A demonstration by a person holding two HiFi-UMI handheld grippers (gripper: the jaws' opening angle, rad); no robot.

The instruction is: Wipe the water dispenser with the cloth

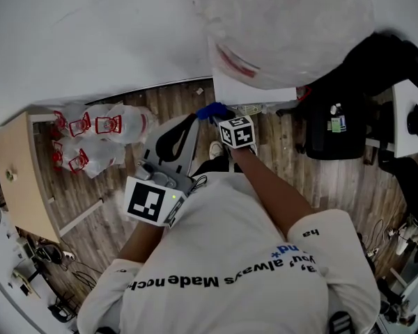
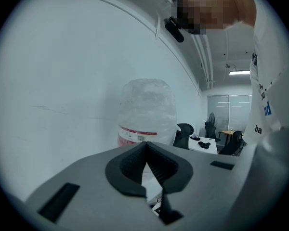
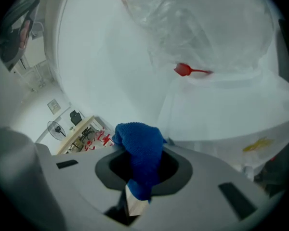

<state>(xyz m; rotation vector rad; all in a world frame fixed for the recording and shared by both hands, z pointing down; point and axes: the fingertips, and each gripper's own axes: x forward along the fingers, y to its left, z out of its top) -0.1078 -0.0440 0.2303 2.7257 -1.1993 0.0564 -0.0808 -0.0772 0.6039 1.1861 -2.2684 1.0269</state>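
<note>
The right claw (image 3: 140,154) is clamped on the blue cloth (image 3: 137,134). A bunched fold stands out past the jaw tips and a tail hangs down between the jaws. Just past that fold, ahead and to the right in the right gripper view, rises the white body of the water dispenser (image 3: 221,114). The clear bottle (image 3: 202,28) sits upturned on top of it. The head view shows the cloth (image 1: 210,110) at the near left corner of the dispenser (image 1: 254,89). No view settles whether the cloth is touching it or only just beside it.

The dispenser stands upright, so its long faces run up and down. The cloth will probably have to be pushed forward and to the right onto the white panel, then drawn along that face.

The left claw (image 2: 145,150) has its jaws together with nothing between them. It is tilted up toward the bottle (image 2: 147,109) and sits closer to the person's chest, farther from the dispenser than the right one. The right claw is therefore the nearer hand and the one placed to do the wiping.
</note>
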